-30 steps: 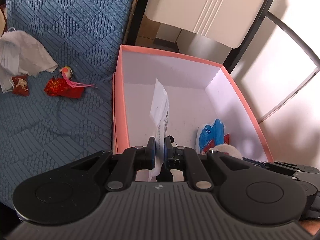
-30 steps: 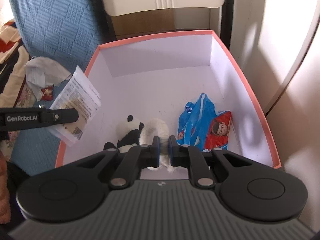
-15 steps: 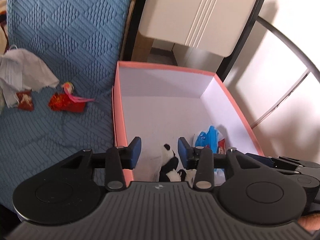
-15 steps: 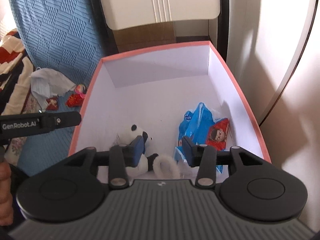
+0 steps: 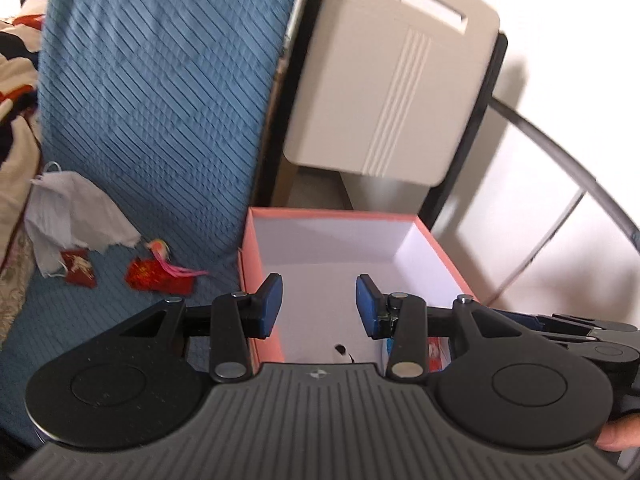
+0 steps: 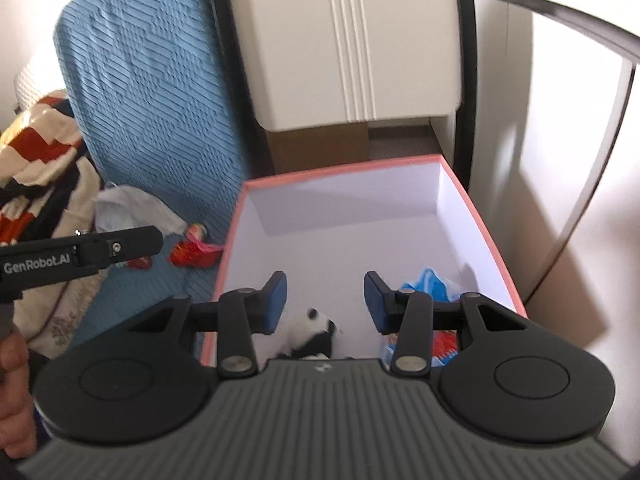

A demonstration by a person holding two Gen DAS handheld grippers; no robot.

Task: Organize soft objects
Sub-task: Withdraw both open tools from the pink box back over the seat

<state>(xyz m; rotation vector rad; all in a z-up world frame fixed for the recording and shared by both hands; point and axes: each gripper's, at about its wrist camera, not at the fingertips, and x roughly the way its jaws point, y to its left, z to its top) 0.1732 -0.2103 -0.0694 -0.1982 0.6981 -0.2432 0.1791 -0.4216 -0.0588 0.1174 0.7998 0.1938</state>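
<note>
With the panda toy (image 6: 310, 330) and blue packet (image 6: 430, 286) in the pink box (image 6: 476, 216), both grippers (image 5: 318, 306) (image 6: 325, 302) gape empty, while red pouches (image 5: 158, 282) wait beside it.

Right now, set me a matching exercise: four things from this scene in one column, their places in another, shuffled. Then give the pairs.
Things:
1. toy panda
2. blue snack bag
3. red pouch with a pink tassel
4. white cloth

Places:
A. on the blue bedspread, close beside the pink box
B. inside the box, on the right side
C. on the bedspread, farther from the box, by the patterned blanket
D. inside the box, near its left wall

Pairs: 1-D, 2-B, 3-A, 4-C
</note>
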